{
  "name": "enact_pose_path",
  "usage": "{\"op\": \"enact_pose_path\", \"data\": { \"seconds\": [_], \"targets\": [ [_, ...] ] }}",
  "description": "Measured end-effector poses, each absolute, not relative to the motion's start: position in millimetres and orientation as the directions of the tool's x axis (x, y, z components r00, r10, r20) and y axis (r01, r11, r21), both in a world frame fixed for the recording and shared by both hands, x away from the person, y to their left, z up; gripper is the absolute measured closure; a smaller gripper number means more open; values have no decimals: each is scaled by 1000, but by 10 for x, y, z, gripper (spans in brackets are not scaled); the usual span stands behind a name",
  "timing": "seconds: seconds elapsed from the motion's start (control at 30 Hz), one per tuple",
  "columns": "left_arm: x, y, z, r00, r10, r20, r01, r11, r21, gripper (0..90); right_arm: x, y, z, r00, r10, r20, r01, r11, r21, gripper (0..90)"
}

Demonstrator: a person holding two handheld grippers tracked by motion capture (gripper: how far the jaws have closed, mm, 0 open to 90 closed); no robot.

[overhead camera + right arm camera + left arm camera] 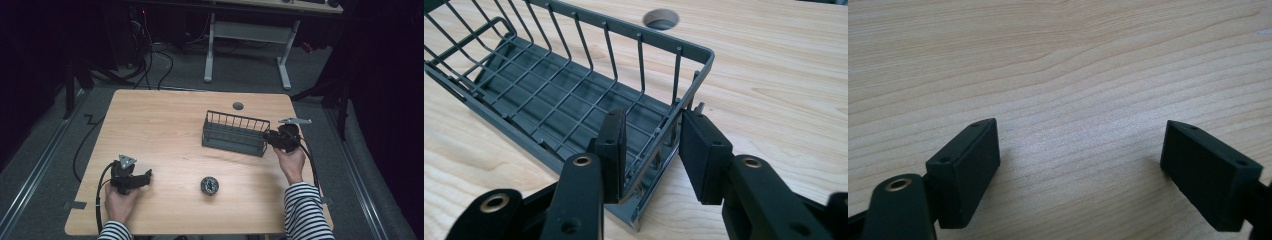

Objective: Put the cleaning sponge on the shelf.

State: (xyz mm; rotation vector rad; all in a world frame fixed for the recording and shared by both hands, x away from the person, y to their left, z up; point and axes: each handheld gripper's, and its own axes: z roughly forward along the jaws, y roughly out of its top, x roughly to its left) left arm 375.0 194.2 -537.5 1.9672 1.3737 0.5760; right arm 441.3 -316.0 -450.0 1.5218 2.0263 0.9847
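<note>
Matt grey wire basket (574, 85) on a smooth pale wood table (774, 75).

Bare tabletop (165, 130) left of wire basket (234, 133); roll (209, 185) below.

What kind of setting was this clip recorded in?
Probably a lab or workshop room set up for recording, not a home. A bare wooden table stands on grey carpet, loose cables trail over the floor behind it, and a white-legged desk stands at the back. The surroundings are dark.
</note>
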Motion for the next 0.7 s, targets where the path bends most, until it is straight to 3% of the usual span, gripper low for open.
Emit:
{"op": "enact_pose_path", "data": {
  "seconds": [0.57,0.63,0.67,0.7],
  "targets": [
    [3751,1942,-5375,351,936,-16,645,-229,729,164,4286,-2939,-4486,-376,925,56,640,216,738,621],
    [3750,1941,-5375,350,937,-16,644,-229,730,164,4285,-2943,-4489,-379,923,67,639,209,740,572],
    [3750,1941,-5375,350,937,-16,644,-228,730,164,4278,-2954,-4482,-372,925,75,635,196,747,475],
    [3750,1942,-5375,350,936,-16,645,-229,729,164,4278,-2954,-4482,-372,925,75,635,196,747,475]
  ]
}}
